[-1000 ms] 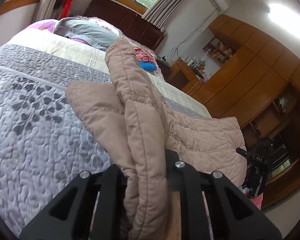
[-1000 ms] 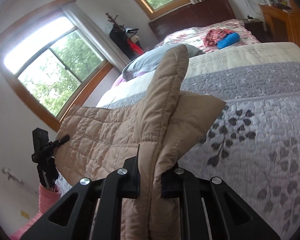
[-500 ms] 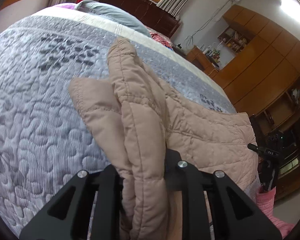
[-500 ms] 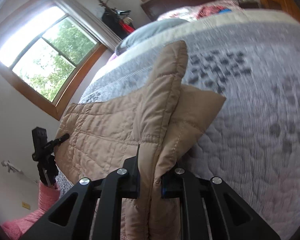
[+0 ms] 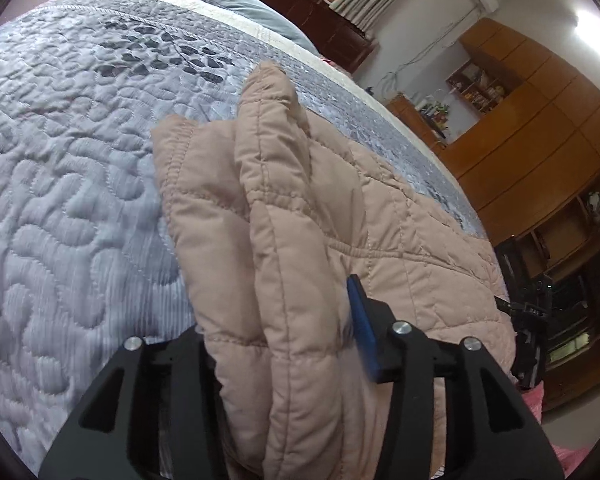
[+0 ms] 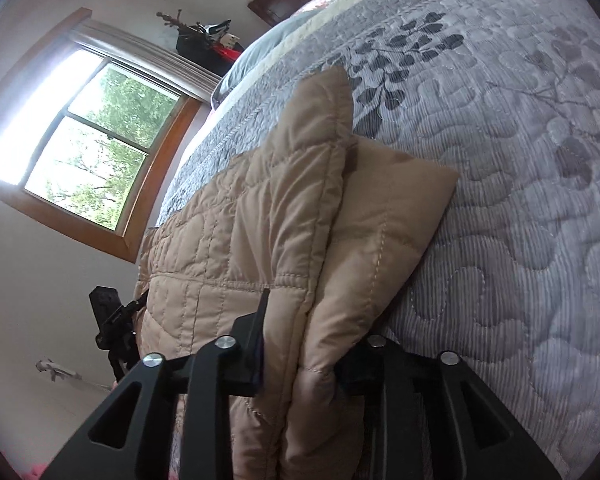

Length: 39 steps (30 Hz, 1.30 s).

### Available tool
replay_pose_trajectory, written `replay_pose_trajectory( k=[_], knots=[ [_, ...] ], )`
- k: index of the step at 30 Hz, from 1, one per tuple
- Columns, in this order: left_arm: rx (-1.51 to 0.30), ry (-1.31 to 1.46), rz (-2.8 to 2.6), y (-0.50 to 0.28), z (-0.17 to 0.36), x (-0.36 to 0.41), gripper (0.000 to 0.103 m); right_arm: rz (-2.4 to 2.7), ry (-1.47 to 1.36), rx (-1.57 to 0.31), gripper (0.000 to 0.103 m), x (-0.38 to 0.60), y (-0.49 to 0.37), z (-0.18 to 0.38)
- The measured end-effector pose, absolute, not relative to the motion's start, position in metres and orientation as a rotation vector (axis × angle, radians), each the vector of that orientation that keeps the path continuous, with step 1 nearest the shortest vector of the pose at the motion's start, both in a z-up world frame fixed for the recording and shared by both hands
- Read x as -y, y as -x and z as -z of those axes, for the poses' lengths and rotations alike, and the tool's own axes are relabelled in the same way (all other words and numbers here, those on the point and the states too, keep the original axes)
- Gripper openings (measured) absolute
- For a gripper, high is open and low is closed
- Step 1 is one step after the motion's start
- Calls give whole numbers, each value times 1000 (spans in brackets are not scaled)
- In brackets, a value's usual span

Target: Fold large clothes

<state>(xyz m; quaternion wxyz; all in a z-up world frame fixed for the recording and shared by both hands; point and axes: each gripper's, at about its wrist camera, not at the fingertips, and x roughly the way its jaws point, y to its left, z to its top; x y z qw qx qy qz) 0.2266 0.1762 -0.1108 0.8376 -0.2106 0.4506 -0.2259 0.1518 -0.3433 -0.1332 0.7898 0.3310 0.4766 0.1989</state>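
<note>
A beige quilted jacket [image 5: 400, 220] lies on the grey patterned bed quilt [image 5: 80, 160], with its near edge bunched up in thick folds. My left gripper [image 5: 280, 340] straddles one bunched fold. Its jaws are opening, and the blue pad [image 5: 362, 320] stands just off the fabric. In the right wrist view the jacket [image 6: 240, 220] spreads away to the left over the quilt [image 6: 520, 160]. My right gripper [image 6: 304, 356] straddles the other bunched fold, jaws opening, fabric still between them but loose.
A dark headboard [image 5: 300, 4] and grey pillow [image 5: 240, 4] are at the far end of the bed. Wooden cupboards [image 5: 540, 120] line the right wall. A window [image 6: 92, 132] is on the left wall. Quilt stretches bare beyond the jacket.
Both grippers sank toward the bed with the bunched jacket edge. Their jaws, shut on the fabric before, now stand spread, and the folds rest on the quilt.
</note>
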Motion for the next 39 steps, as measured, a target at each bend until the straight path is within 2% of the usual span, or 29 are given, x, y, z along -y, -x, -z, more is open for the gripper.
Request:
replay_pose_trajectory(
  k=[2,12,19,26,28,39],
  knots=[
    [-937,398,396,-217,97,-176,56,-379,-647,-1019,40,344,-145,121],
    [-769,167,172,-146,23,-158,59,-214,-300,-921,37,313,-76,56],
    [-810,95,198,-129,29,-112,60,-246,-201,-969,25,274,-53,50],
    [-827,5,163,-131,54,-90,60,-227,-159,-1034,19,259,-53,72],
    [-827,-10,160,-131,59,-89,60,-215,-165,-1052,14,261,-55,80],
    [-826,-29,151,-128,70,-86,60,-191,-155,-1070,13,257,-60,103]
  ],
)
